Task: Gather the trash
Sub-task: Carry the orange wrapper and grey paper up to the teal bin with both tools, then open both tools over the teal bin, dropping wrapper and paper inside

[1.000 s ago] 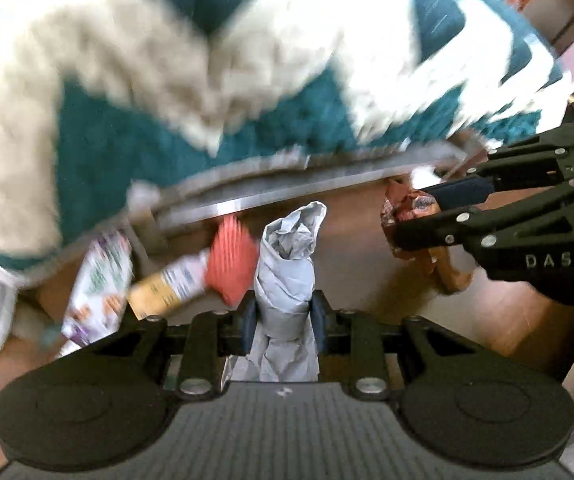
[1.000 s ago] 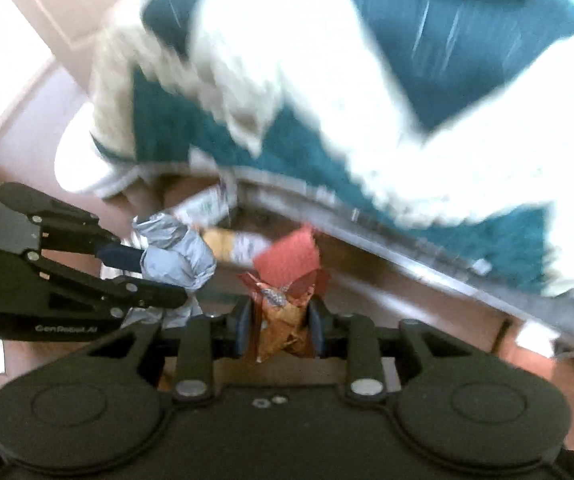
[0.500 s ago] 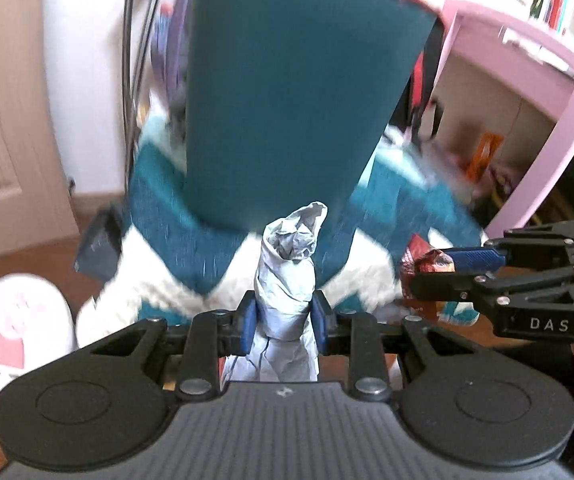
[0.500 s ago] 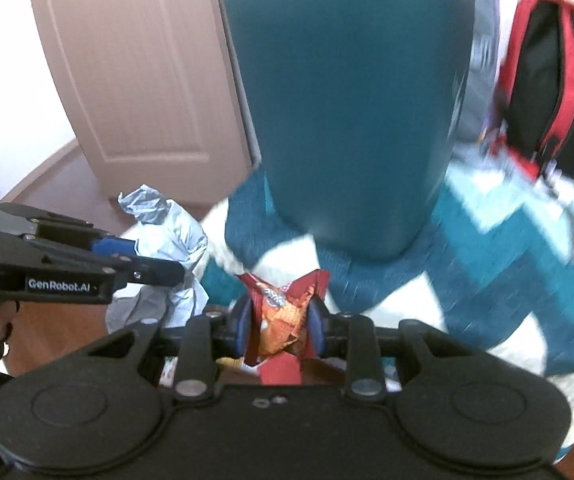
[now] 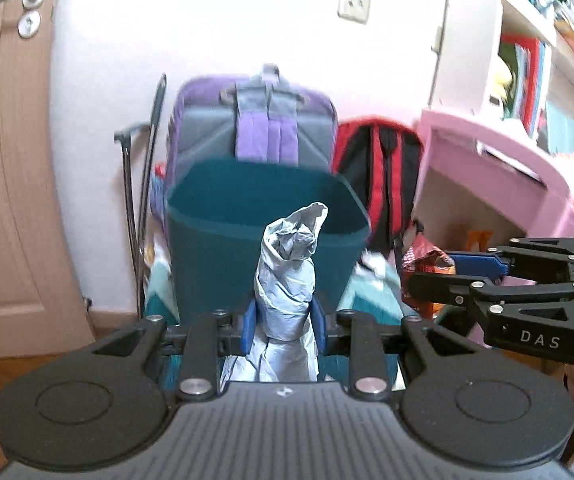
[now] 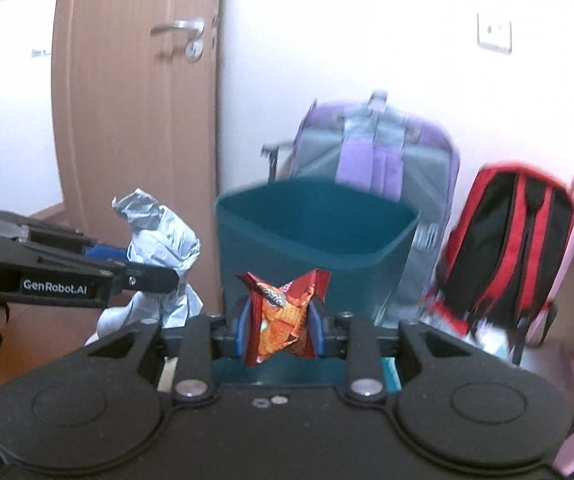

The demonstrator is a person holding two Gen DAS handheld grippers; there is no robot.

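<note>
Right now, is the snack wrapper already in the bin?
No, the snack wrapper is pinched between the right gripper's fingers, short of the teal bin.

A crumpled grey paper wad [image 5: 287, 276] is held upright, pinched at its lower half. A red-orange snack wrapper [image 6: 283, 312], creased, is gripped at its middle. A teal bin [image 6: 311, 236], open-topped, stands at 12 o'clock beyond both.

Two backpacks [image 5: 253, 128] [image 5: 379, 168], one teal bin [image 5: 263, 236], two pieces of trash [image 5: 287, 276] [image 6: 283, 316], two grippers [image 5: 285, 320] [image 6: 279, 328], one door [image 6: 135, 120].
</note>
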